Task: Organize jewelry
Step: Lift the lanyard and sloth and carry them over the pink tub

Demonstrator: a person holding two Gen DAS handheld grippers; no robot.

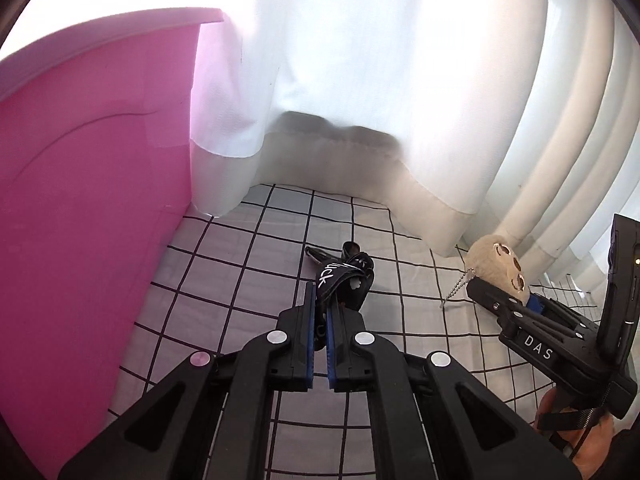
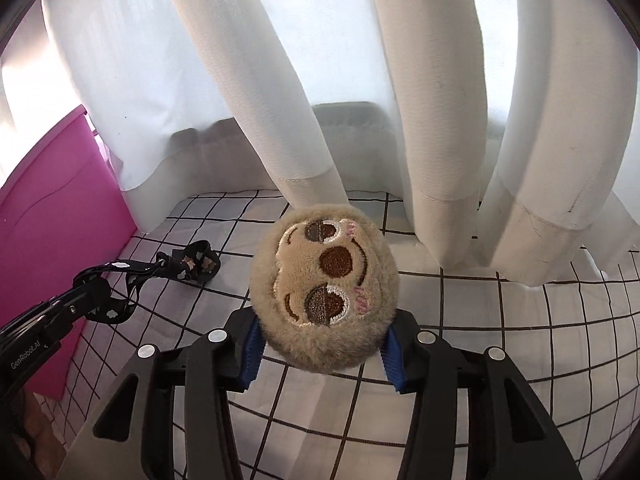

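Left wrist view: left gripper (image 1: 319, 312) pinches the black strap (image 1: 332, 276) tight, its tail dragging on the checked cloth (image 1: 240, 264); it could snag.
Right wrist view: right gripper (image 2: 322, 350) squeezes the plush charm (image 2: 324, 288) low down; the fur might slip free.

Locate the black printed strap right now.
The black strap is clamped in the left gripper, its free end trailing on the checked sheet between the pink box and the plush charm in the right gripper.

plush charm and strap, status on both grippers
Left gripper shut on black strap. Right gripper clamped on plush charm. Curtain hangs close behind.
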